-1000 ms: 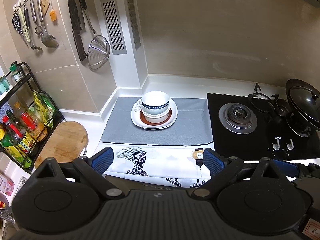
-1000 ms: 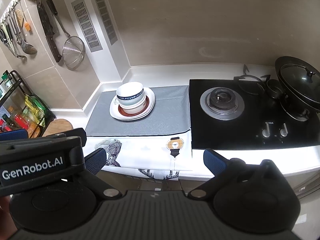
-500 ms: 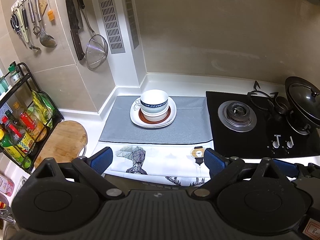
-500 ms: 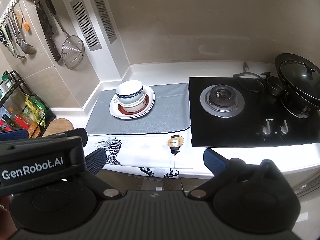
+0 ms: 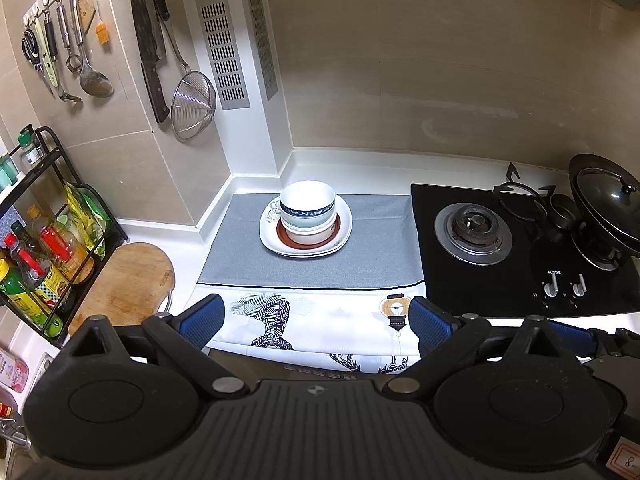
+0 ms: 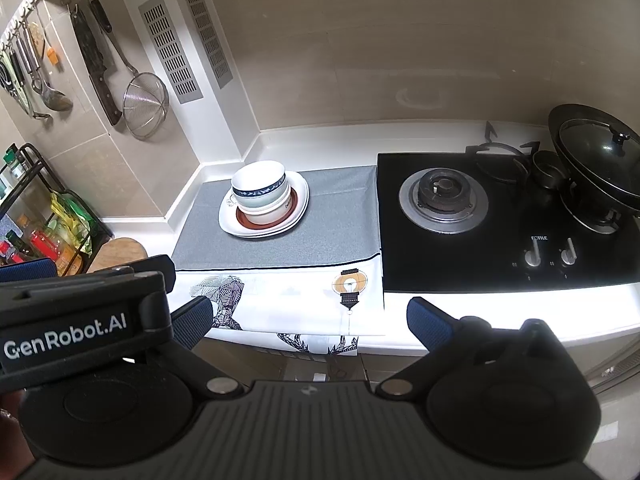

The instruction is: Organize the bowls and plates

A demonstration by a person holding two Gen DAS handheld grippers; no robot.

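Note:
A stack of bowls (image 5: 307, 210) (image 6: 260, 190), the top one white with a blue band, sits on stacked white plates (image 5: 344, 232) (image 6: 298, 206) with a brown-rimmed plate under the bowls. The stack stands on a grey mat (image 5: 372, 264) (image 6: 328, 236). My left gripper (image 5: 316, 320) is open and empty, held back at the counter's front edge. My right gripper (image 6: 308, 320) is open and empty, also in front of the counter, to the right of the left gripper's body (image 6: 80, 320).
A black gas hob (image 5: 500, 240) (image 6: 480, 216) lies right of the mat, with a lidded wok (image 5: 604, 196) (image 6: 592, 148) at far right. A wooden board (image 5: 128, 280) and a bottle rack (image 5: 40, 248) stand left. Utensils and a strainer (image 5: 192, 104) hang on the wall.
Both grippers have drawn back and up slightly from the counter, so the dish stack looks a little farther away. Nothing on the counter has moved.

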